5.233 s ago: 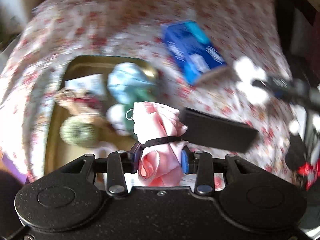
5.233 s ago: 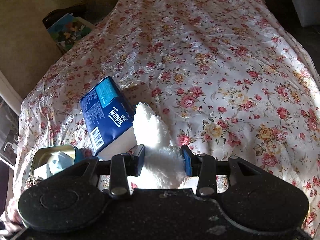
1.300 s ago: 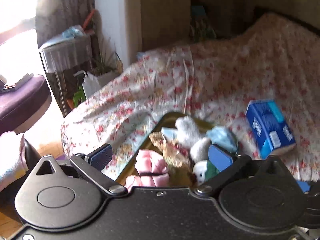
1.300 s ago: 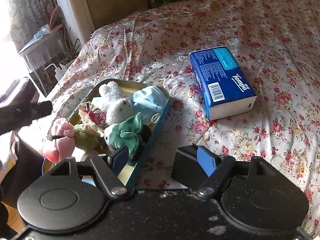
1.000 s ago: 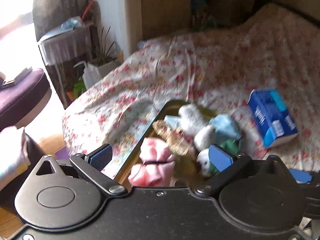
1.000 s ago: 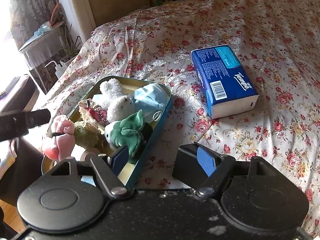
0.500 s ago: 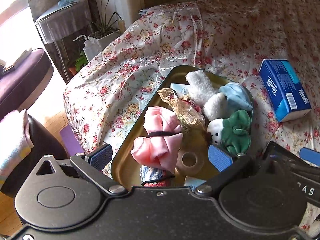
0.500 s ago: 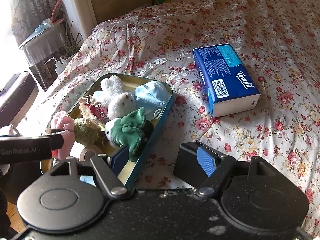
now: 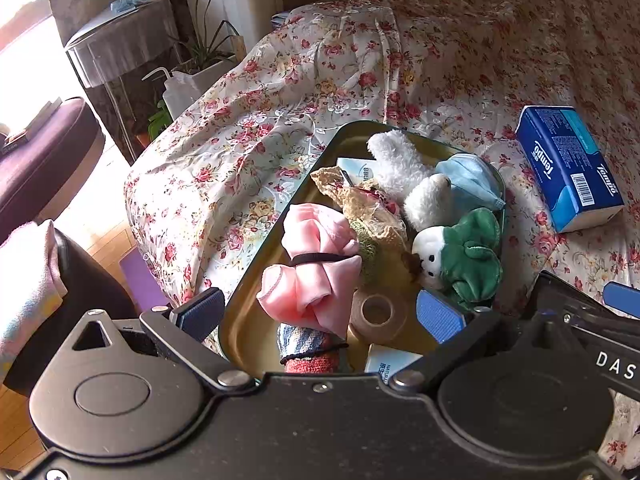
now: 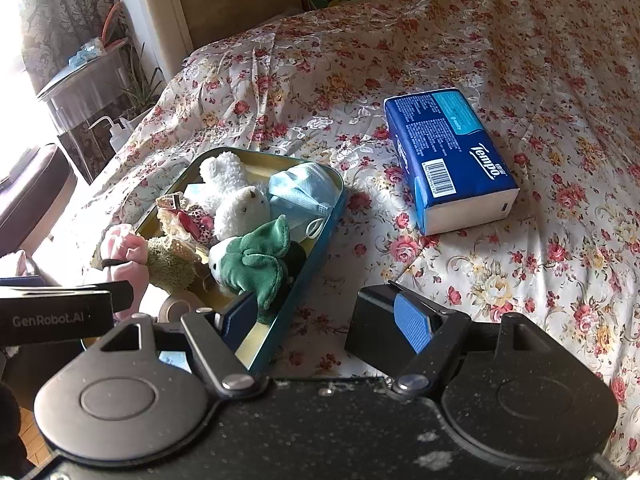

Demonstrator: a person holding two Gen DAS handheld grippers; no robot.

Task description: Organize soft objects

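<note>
from my left wrist view, my left gripper [image 9: 318, 312] hangs released, jaws spread wide over a metal tin [image 9: 256, 300] on the floral bedspread [image 9: 460, 60]. the tin holds a pink cloth bundle [image 9: 316, 268], a white plush [image 9: 416, 184] and a green plush [image 9: 464, 260].

from my right wrist view, my right gripper [image 10: 326, 320] is also released, empty, above the tin's near rim. a blue tissue pack [image 10: 448, 152] lies apart on the bedspread.

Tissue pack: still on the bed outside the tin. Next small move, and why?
Probably ease the right tongs forward toward the tissue pack. They are open and empty, the pack lies alone on the bedspread, and the tin already holds the other soft things.
</note>
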